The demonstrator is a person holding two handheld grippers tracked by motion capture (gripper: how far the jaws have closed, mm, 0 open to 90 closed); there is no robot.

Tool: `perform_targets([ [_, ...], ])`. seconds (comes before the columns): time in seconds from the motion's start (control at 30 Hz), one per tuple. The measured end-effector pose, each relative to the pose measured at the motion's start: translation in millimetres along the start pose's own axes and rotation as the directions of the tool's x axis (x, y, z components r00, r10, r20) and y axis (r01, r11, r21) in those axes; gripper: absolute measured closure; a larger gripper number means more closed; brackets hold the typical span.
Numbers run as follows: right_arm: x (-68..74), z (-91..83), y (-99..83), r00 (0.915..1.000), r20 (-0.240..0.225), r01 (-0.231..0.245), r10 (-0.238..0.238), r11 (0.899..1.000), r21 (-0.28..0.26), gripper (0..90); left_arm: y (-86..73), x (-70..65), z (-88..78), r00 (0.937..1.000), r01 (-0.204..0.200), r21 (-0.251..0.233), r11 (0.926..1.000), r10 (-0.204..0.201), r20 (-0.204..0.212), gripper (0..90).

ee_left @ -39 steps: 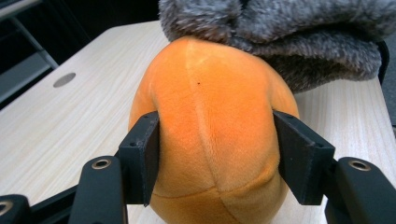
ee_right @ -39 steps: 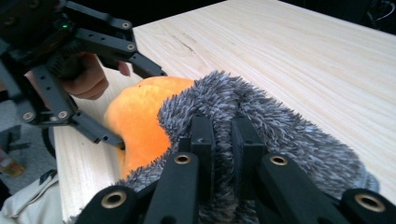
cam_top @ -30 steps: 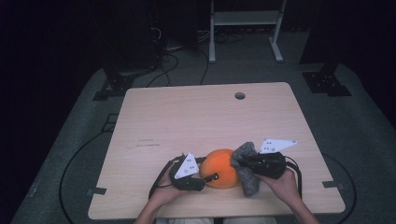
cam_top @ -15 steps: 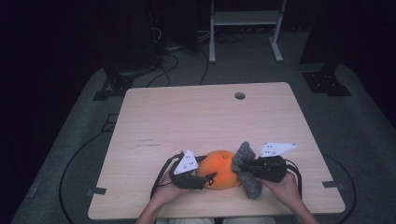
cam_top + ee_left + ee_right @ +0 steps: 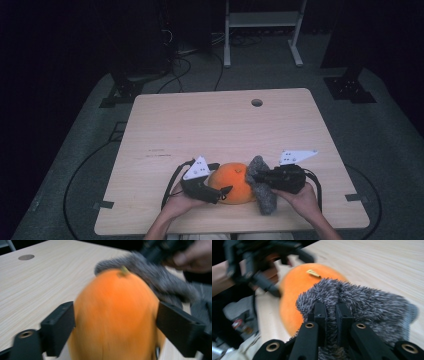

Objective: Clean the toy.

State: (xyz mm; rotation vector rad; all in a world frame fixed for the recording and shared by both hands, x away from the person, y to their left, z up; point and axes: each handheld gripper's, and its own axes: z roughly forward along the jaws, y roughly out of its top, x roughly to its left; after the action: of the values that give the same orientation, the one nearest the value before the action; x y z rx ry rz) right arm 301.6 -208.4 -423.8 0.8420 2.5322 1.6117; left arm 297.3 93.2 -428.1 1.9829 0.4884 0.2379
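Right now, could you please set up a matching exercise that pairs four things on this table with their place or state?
Things:
1. pumpkin
2. grey fuzzy cloth
3. left gripper
4. round hole

Places or states:
a. pinched between shut jaws
b. far side of the table top
c. jaws spread either side of the orange thing, having just been opening
d. near edge of the table, between the two grippers

Pairs: 1-d, 2-a, 3-c, 4-b. The right gripper is the one shut on the cloth.
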Motion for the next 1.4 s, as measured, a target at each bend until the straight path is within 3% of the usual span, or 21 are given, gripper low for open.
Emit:
perform_targets([
  [0.07, 7.0, 0.6, 0.5, 0.9993, -0.017, 0.032, -0.032, 0.999, 0.009, 81.0, 1.0, 1.6, 9.8, 0.9997, 0.020, 0.071, 0.9972, -0.021, 0.014, 7.0],
  [0.13, 11.1, 0.3, 1.4, 0.9981, -0.006, 0.061, -0.061, 0.998, 0.021, 81.0, -0.7, 0.7, 11.2, 0.9996, 0.021, 0.059, 0.9980, -0.022, 0.015, 12.9],
  [0.2, 10.9, -1.0, 1.7, 0.9977, 0.017, 0.065, -0.065, 0.997, 0.028, 81.0, -1.3, -4.5, 10.6, 0.9991, -0.036, 0.031, 0.9989, 0.037, -0.022, 28.4],
  [0.27, 6.1, -6.6, 3.3, 0.9988, 0.022, 0.044, -0.044, 0.999, 0.009, 81.1, 1.8, -9.5, 7.8, 0.9927, -0.100, -0.010, 0.9949, 0.099, -0.069, 39.0],
  [0.3, 5.3, -13.2, 7.0, 0.9985, 0.036, 0.043, -0.041, 0.998, -0.039, 81.2, 3.8, -14.1, 6.2, 0.9768, -0.174, -0.053, 0.9834, 0.165, -0.137, 41.4],
  [0.33, 5.3, -13.2, 7.0, 0.9985, 0.036, 0.043, -0.041, 0.998, -0.039, 81.2, 3.8, -14.1, 6.2, 0.9768, -0.174, -0.053, 0.9834, 0.165, -0.137, 41.8],
  [0.37, 5.6, -15.5, 9.2, 0.9979, 0.047, 0.048, -0.046, 0.997, -0.057, 81.2, 4.3, -17.1, 6.0, 0.9570, -0.237, -0.081, 0.9682, 0.218, -0.191, 41.8],
  [0.4, 6.1, -17.7, 15.1, 0.9968, 0.065, 0.053, -0.047, 0.993, -0.106, 81.2, 3.5, -15.9, 7.5, 0.9574, -0.239, -0.109, 0.9649, 0.216, -0.192, 40.6],
  [0.5, 2.9, -8.1, 17.0, 0.9960, 0.081, 0.046, -0.039, 0.995, -0.094, 81.2, -2.7, -10.4, 14.1, 0.9733, -0.201, -0.043, 0.9786, 0.195, -0.122, 32.0],
  [0.57, 2.8, 2.0, 13.9, 0.9972, 0.065, 0.042, -0.038, 0.997, -0.064, 81.2, -2.9, -6.8, 11.4, 0.9850, -0.143, -0.066, 0.9875, 0.136, -0.106, 22.1],
  [0.6, 2.8, 2.0, 13.9, 0.9972, 0.065, 0.042, -0.038, 0.997, -0.064, 81.2, -2.9, -6.8, 11.4, 0.9850, -0.143, -0.066, 0.9875, 0.136, -0.106, 17.8],
  [0.63, 8.9, 6.8, 13.1, 0.9973, 0.051, 0.057, -0.054, 0.997, -0.058, 81.1, -0.4, -3.3, 8.7, 0.9920, -0.087, -0.069, 0.9938, 0.080, -0.097, 17.0],
  [0.73, 12.2, 6.1, 12.9, 0.9948, 0.068, 0.078, -0.075, 0.996, -0.049, 81.2, -2.4, -4.8, 8.4, 0.9878, -0.114, -0.055, 0.9919, 0.108, -0.112, 29.8],
  [0.8, 3.7, 1.1, 5.9, 0.9971, 0.068, 0.039, -0.035, 0.998, -0.048, 81.2, -5.5, -7.1, 6.4, 0.9868, -0.121, -0.042, 0.9917, 0.116, -0.113, 32.3],
  [0.93, -11.9, -8.9, -8.0, 0.9914, 0.130, -0.013, 0.012, 1.000, 0.008, 81.1, -10.5, -4.5, 2.0, 0.9888, -0.119, -0.049, 0.9917, 0.114, -0.096, 33.8],
  [1.0, -11.2, -15.5, -6.0, 0.9938, 0.109, -0.019, 0.024, 0.999, -0.044, 81.1, -11.4, -6.5, 2.5, 0.9876, -0.137, -0.050, 0.9893, 0.132, -0.084, 35.3],
  [1.07, -5.2, -18.1, 2.9, 0.9977, 0.065, -0.012, 0.019, 0.995, -0.096, 81.1, -10.9, -12.3, 5.2, 0.9814, -0.180, -0.047, 0.9826, 0.176, -0.077, 36.0],
  [1.1, -5.2, -18.1, 2.9, 0.9977, 0.065, -0.012, 0.019, 0.995, -0.096, 81.1, -10.9, -12.3, 5.2, 0.9814, -0.180, -0.047, 0.9826, 0.176, -0.077, 35.9],
  [1.17, 8.5, -8.4, 14.1, 0.9988, 0.033, 0.038, -0.035, 0.995, -0.094, 81.1, -11.0, -15.9, 5.6, 0.9761, -0.209, -0.043, 0.9769, 0.206, -0.070, 35.9],
  [1.27, 12.7, 2.5, 11.5, 0.9972, 0.043, 0.064, -0.062, 0.996, -0.058, 81.0, -13.0, -12.8, 1.7, 0.9803, -0.189, -0.034, 0.9814, 0.186, -0.066, 35.5],
  [1.4, 0.1, -2.0, -1.7, 0.9981, 0.061, 0.001, 0.000, 1.000, -0.020, 81.1, -14.0, -11.6, -0.4, 0.9841, -0.169, -0.039, 0.9849, 0.166, -0.063, 33.5],
])
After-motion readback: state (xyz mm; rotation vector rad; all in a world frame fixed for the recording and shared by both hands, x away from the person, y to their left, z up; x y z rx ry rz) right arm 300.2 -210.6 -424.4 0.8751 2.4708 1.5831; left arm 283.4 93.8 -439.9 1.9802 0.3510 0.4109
